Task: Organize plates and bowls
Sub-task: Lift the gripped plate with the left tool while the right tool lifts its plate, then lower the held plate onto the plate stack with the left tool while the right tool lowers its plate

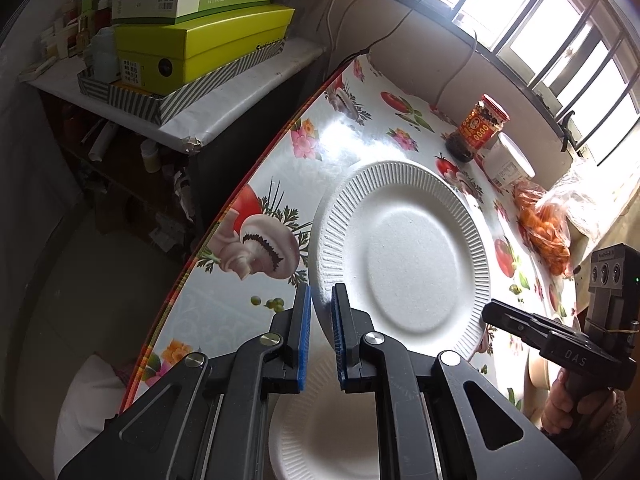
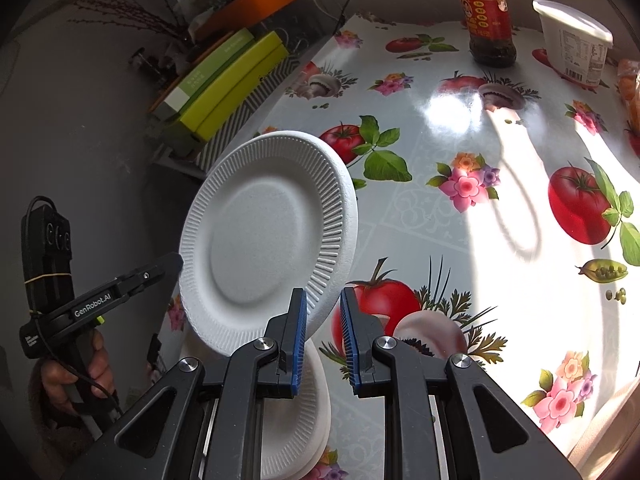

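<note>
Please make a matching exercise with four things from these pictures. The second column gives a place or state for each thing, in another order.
Things:
1. plate
2. jar
3. tub
4. boxes

Places or states:
A. on the shelf beside the table
B. white, right of the jar in the right wrist view
C. lifted and tilted, gripped at two edges
D. upright on the table, red label

Pairs: 1-C, 2-D, 3-B, 4-A
</note>
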Demonstrator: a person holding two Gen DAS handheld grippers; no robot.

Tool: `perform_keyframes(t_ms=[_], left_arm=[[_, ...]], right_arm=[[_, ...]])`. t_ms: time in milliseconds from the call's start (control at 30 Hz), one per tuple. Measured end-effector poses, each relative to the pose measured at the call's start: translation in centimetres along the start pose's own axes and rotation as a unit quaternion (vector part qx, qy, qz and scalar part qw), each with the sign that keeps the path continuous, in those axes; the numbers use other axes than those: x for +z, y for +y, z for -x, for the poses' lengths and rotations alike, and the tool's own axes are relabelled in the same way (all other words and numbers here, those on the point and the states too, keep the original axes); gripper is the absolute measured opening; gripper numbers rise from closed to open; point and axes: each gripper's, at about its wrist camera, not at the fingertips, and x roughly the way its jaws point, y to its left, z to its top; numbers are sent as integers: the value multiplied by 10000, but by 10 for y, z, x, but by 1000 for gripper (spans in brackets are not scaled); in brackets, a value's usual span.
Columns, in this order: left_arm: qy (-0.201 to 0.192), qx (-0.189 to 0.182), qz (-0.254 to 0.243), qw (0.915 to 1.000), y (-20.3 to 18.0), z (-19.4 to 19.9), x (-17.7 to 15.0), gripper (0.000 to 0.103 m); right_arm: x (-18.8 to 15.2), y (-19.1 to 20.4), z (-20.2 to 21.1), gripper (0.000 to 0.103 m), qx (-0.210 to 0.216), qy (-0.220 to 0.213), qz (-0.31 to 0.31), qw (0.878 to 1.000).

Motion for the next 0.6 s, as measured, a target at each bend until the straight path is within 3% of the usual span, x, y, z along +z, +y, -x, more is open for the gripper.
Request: perform_keyframes(t_ms=[600], left_arm=[[-63, -47, 39, 10000, 5, 30, -42, 11]], right_arm=[[-44, 19, 21, 18, 97, -22, 105, 9999]])
